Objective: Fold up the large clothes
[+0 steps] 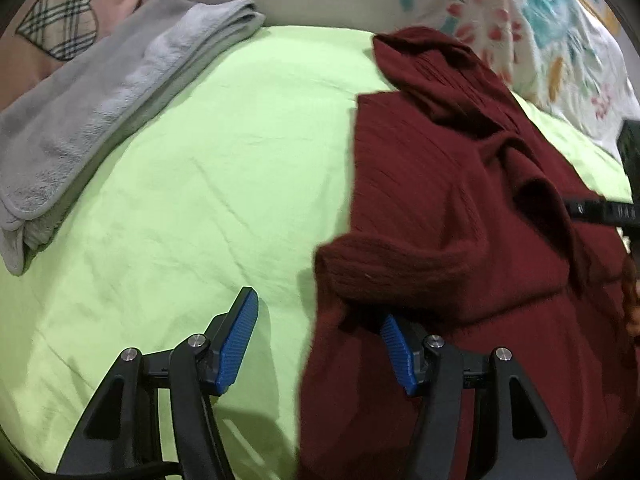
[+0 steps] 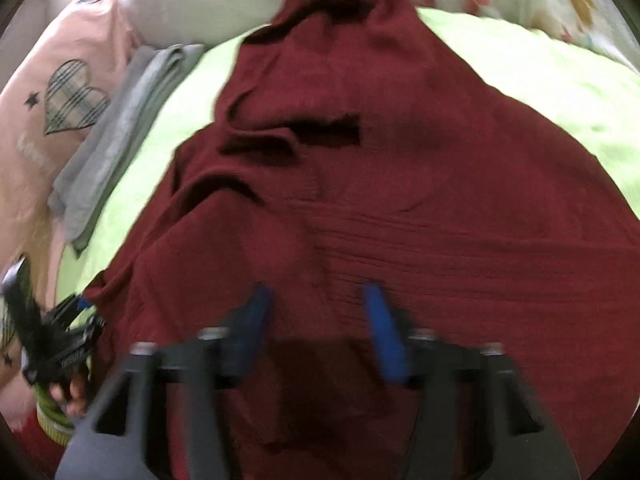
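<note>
On the bed: a maroon sweater (image 1: 460,200) lies spread over the green sheet (image 1: 200,200), rumpled, with one sleeve thrown across its body and a rolled edge at its near left side.
Far side: a folded grey towel (image 1: 100,120) lies at the far left, well apart from the sweater; a floral pillow (image 1: 520,20) sits at the far right and a pink pillow (image 1: 68,12) with a plaid heart at the far left.
Left gripper (image 1: 316,306): jaws spread wide at the sweater's near left edge. One pad stands bare over the sheet; the other is tucked under the rolled edge. Nothing is pinched.
Right gripper (image 2: 316,288): blurred, low over the sweater's near middle. Its blue pads show apart with cloth below them, and I see no fold clamped between them.
Step in hand: by my reading, taking hold of the near hem with both tools; no tidy fold has been made so far.
Next move calls for: both jaws pinching the hem well apart from each other, and the loose sleeve laid flat, so that the body can be carried over toward the far side without bunching.
</note>
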Demonstrator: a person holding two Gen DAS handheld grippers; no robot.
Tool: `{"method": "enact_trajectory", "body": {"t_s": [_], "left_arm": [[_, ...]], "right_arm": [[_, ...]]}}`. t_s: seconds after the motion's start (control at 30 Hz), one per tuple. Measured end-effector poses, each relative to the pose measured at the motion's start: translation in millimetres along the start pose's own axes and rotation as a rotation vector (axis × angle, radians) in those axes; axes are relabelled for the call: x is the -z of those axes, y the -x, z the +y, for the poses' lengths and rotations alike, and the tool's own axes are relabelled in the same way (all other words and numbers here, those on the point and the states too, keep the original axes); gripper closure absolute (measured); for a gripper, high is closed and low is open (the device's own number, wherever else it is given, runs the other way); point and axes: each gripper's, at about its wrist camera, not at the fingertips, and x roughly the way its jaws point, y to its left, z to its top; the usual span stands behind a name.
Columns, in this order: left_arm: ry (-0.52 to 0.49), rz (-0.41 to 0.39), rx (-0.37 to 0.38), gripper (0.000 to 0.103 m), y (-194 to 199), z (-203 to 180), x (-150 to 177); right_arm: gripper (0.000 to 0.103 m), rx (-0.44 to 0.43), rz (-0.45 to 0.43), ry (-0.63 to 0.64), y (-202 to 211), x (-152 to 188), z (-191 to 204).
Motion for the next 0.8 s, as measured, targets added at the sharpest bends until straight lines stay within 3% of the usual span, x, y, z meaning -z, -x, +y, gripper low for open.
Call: {"method": "enact_trajectory", "body": {"t_s": [0.03,0.17,0.33,0.37,0.43,0.6,0.8], "left_arm": [[0.007,0.0,-0.011,0.043,-1,1,-1],[0.026,-0.001,-0.042,0.047,-4,1,-8],[0.032,-0.006,-0.095,0.048,-5,-2,-10],[0.035,-0.008,-0.098,0.048,-5,-2,-9],[0.047,-0.009,-0.099,0.048,-5,-1,-8],[0.074,-0.016,-0.111,0.047,-4,3,-6],[0.104,-0.017,-0.1,0.047,-1,11,-2]], "right_arm": [[0.099,-0.025,-0.001,-0.011,4,0,-1],[0.099,0.076,-0.107,0.046,41,-4,11],[0.099,0.343,-0.407,0.15,131,-7,28],[0.099,0.365,-0.473,0.162,150,0,26],[0.099,0.38,-0.511,0.145,165,11,16],[0.099,0.353,-0.475,0.162,156,67,-4],[0.099,0.206,-0.329,0.138,139,119,-12]]}}
